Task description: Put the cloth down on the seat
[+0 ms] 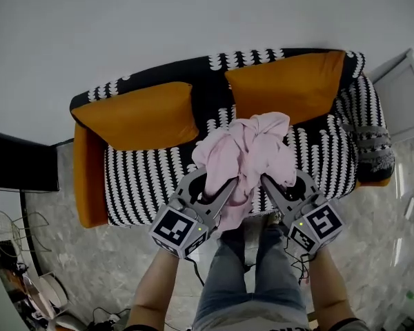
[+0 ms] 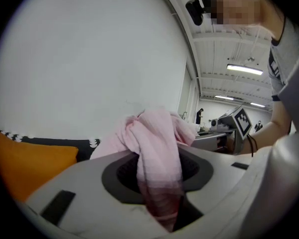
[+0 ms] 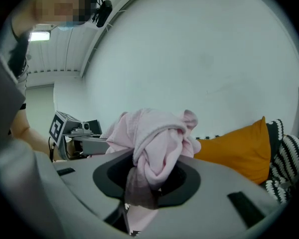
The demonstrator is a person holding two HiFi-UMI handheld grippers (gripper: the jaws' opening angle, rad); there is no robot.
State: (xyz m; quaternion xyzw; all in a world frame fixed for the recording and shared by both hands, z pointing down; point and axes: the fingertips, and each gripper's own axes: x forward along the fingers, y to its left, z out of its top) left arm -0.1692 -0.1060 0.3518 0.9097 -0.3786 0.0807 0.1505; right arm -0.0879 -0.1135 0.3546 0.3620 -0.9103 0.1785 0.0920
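Two-handed, L tool [image 1: 219,186] & R tool [image 1: 269,182] each pinch pink cloth [image 1: 245,147], above seat [image 1: 145,178].

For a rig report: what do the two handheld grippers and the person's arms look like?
Both the left gripper and right gripper are light grey, with tapered jaws and dark inner pads. Each carries a cube of black-and-white square markers and a thin black cable. Forearms are unsleeved; jeans are blue.

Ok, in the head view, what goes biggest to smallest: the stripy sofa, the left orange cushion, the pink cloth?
1. Black-and-white patterned sofa.
2. Crumpled pink cloth and left orange cushion look alike; the cloth is nearer the camera, so unsure.
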